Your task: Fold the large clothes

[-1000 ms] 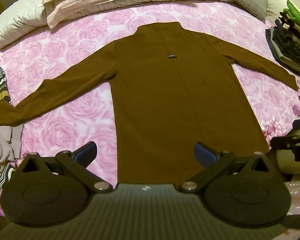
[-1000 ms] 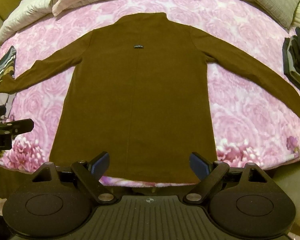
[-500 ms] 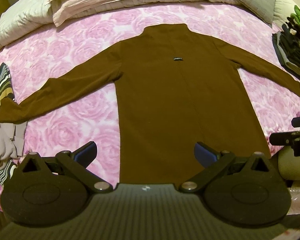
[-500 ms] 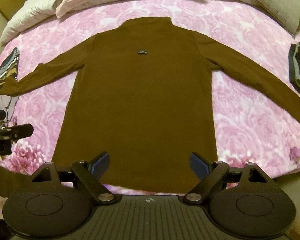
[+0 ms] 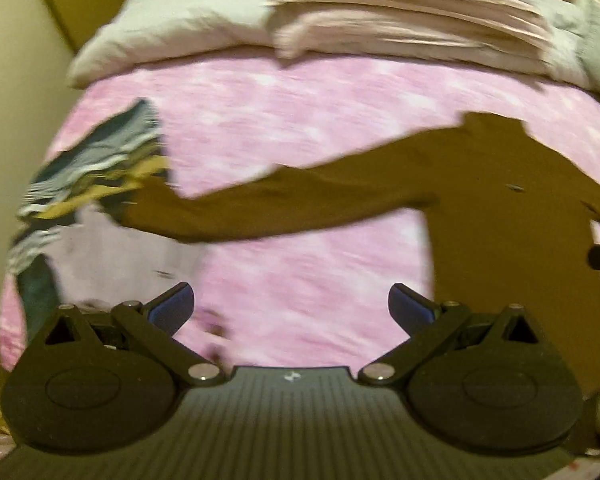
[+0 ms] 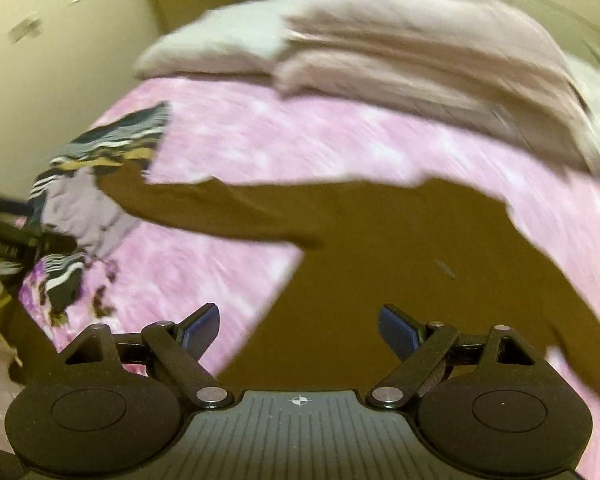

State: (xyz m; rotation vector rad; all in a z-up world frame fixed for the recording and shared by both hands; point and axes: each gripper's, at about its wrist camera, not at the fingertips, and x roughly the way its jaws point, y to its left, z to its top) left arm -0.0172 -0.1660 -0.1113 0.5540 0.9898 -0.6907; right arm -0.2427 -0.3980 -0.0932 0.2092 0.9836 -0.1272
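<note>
Here, along the left edge, a pale cream wall (image 6: pixel 60 80) is rising beside the bed, with a strip of something light stuck to it, too blurred to read. A darker upright panel (image 5: pixel 88 0) is standing in the corner behind. Next, a striped black, white and yellow cloth (image 5: pixel 88 172) is lying at the bed's left edge, with a pale grey garment (image 5: pixel 116 248) crumpled just beside it. The pink rose-print bedspread (image 5: pixel 300 120) is covering the whole surface. The left gripper (image 5: pixel 291 308) is hanging over bare bedspread, its blue-padded fingers spread wide and holding nothing. A white pillow (image 5: pixel 188 24) is sitting at the head of the bed, with a stack of folded pinkish bedding (image 5: pixel 412 16) touching it on the right. The brown long-sleeved garment (image 5: pixel 508 240) is lying flat on the bedspread, its sleeve (image 6: pixel 220 208) stretching leftward until the cuff is touching the striped cloth. The right gripper (image 6: pixel 299 332) is hovering over the garment's body, fingers likewise parted and empty. Both views are smearing with motion blur.
</note>
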